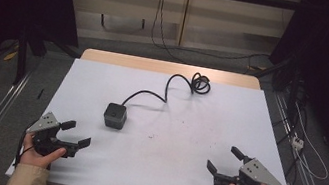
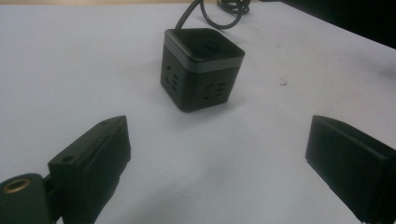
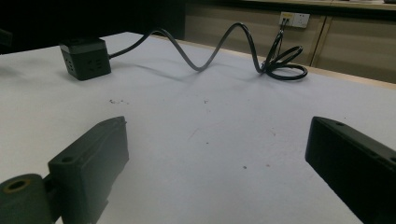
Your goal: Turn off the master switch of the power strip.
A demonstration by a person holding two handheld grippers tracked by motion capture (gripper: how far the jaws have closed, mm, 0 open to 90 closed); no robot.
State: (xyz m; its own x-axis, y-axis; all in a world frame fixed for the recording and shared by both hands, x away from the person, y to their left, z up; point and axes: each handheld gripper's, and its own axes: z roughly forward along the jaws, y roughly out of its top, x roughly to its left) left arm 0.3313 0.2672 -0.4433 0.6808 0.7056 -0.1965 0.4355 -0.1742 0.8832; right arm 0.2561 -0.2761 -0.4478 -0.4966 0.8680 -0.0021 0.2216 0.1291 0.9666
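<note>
A white worktop (image 1: 154,172) spreads across the high view, with a bare wooden strip along its far edge. A black cable (image 1: 174,81) snakes from a loose coil near that far edge down to a black cube-shaped power socket (image 1: 115,115), which sits upright left of centre, well apart from both grippers. In the left gripper view the cube (image 2: 201,67) shows socket holes on two sides. The left gripper (image 1: 74,133) rests at the near left corner, its fingers spread wide and holding nothing. The right gripper (image 1: 226,158) sits at the near right, fingers likewise released. Small dark specks dot the sheet.
</note>
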